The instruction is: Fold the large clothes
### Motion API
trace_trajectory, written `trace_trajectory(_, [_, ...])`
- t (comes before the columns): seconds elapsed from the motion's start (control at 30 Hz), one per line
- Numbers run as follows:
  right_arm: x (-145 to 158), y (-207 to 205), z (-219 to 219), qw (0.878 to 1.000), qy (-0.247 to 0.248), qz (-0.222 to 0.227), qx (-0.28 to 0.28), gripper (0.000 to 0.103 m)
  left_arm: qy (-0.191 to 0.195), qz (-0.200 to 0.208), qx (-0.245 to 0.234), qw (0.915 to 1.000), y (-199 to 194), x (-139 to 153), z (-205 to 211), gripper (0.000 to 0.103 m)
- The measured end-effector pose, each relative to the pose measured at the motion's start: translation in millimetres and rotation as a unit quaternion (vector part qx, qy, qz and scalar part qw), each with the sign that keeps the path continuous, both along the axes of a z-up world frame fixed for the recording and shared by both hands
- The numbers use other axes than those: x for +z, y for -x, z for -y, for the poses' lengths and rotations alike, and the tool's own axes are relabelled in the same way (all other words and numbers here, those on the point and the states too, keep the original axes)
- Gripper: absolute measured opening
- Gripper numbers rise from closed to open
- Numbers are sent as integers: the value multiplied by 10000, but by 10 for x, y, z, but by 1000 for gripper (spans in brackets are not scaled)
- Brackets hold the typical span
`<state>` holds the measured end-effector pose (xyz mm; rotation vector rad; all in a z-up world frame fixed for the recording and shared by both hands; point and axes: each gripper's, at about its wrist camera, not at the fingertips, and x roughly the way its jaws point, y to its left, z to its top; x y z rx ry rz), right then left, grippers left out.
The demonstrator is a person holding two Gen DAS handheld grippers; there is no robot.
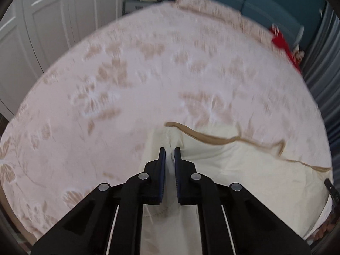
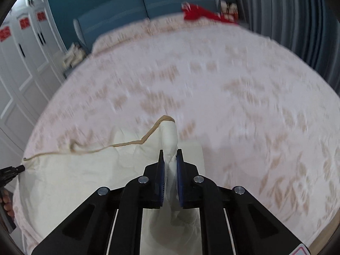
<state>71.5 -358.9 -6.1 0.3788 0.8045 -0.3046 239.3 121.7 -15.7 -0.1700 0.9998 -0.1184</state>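
A large cream garment (image 1: 244, 170) with a tan trimmed edge (image 1: 212, 140) lies at the near side of a bed. My left gripper (image 1: 170, 150) is shut on a corner of the cream fabric, which runs between its blue pads. My right gripper (image 2: 170, 153) is shut on another bunched corner of the same garment (image 2: 85, 170), with cloth standing up between its fingers. The tan edge (image 2: 119, 144) stretches between the two grippers. The right gripper's tip shows at the far right of the left wrist view (image 1: 330, 186); the left gripper's tip shows at the far left of the right wrist view (image 2: 12, 171).
The bed is covered by a pink floral bedspread (image 1: 148, 74). A red cloth (image 2: 197, 12) lies at the far end by a blue headboard (image 2: 131, 6). White wardrobe doors (image 2: 23, 59) stand left, grey curtains (image 2: 297, 21) right.
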Motion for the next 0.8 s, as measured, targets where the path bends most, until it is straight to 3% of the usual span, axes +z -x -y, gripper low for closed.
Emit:
trace_trajectory(0.07, [106, -99, 18, 9999, 40, 141, -39, 9, -85, 132, 75, 9998, -71, 98, 28, 7])
trace_trajectory(0.17, [7, -309, 57, 9998, 181, -34, -111, 9, -527, 142, 116, 9984, -232, 32, 130, 7])
trace_trajectory(0.3, [-433, -521, 164, 9982, 13, -537, -278, 9, -1217, -223, 188, 9921, -437, -404, 255, 6])
trace_trajectory(0.43, [-779, -585, 178, 9955, 66, -900, -281, 9, -1814, -310, 167, 9828, -481, -741, 369, 3])
trace_trajectory(0.63, [-1037, -630, 150, 9936, 149, -1096, -246, 12, -2140, -277, 136, 9763, -519, -1030, 458, 3])
trace_trajectory(0.8, [-1161, -671, 49, 9928, 517, -1054, -218, 15, -2549, -36, 179, 9668, -489, -1188, 580, 0])
